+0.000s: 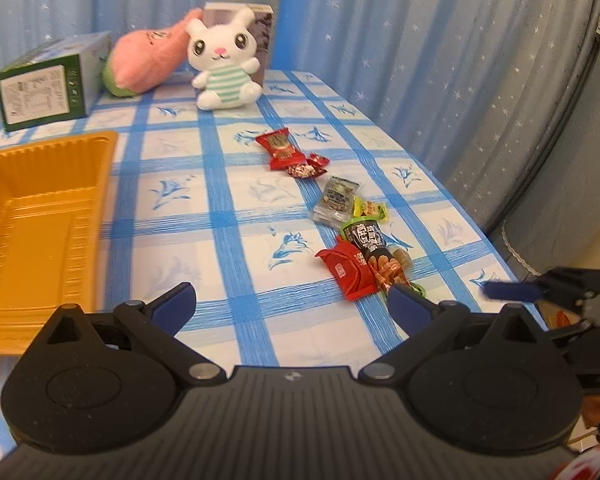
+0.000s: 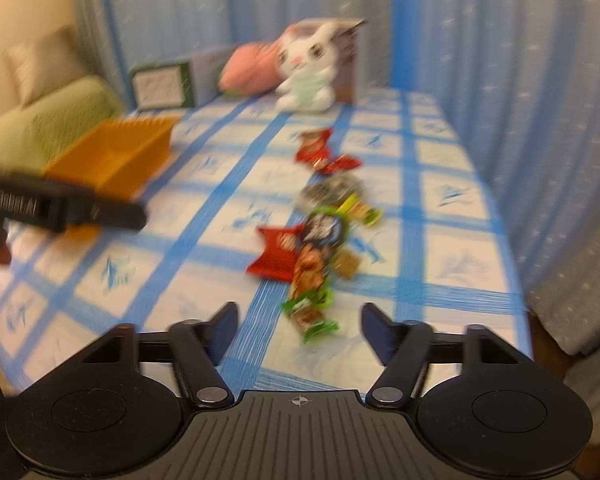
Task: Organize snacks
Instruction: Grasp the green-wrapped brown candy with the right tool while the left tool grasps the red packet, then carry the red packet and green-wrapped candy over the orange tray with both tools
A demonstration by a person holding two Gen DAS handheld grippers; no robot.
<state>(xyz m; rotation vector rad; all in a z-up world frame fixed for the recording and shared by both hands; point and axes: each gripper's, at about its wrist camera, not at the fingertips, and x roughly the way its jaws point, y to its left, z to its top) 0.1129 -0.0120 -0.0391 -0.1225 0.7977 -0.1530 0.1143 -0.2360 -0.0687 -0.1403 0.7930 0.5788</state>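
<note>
- Left gripper [image 1: 292,304]: I see the jaws spread wide, nothing between them, hovering above the table.
- Right gripper [image 2: 298,330]: jaws also wide apart and empty; the view is motion-blurred. A green-ended candy [image 2: 314,318] lies just ahead, between the fingertips' lines, not touched.
- Snacks run in a loose line toward 12 o'clock from the right gripper: black-and-green packet [image 1: 370,250] overlapping a red packet [image 1: 350,270], then a grey packet [image 1: 336,200] with a yellow-green candy [image 1: 370,208] beside it, then a red wrapper [image 1: 280,148] and small red candies [image 1: 310,166] farthest out.
- From the left wrist, that line sits at 1–2 o'clock.
- Orange tray [image 1: 40,232] sits at 9–10 o'clock of the left gripper, well apart from the snacks, nothing in it.
- Surface: tablecloth [image 1: 220,216] in white with a blue grid and blue flower prints.
- Far end, 11–12 o'clock: white bunny plush [image 1: 224,60] sitting upright against a box [image 1: 262,32], pink plush [image 1: 148,60] leaning beside it, green-and-white carton [image 1: 44,88] on its side.
- Room: blue star-print curtain [image 1: 420,40] behind; green sofa [image 2: 48,120] at 10 o'clock in the right view.
- Writing: the packets carry characters I can't read. Lettering on the left gripper's body in the right view is too blurred to read.
</note>
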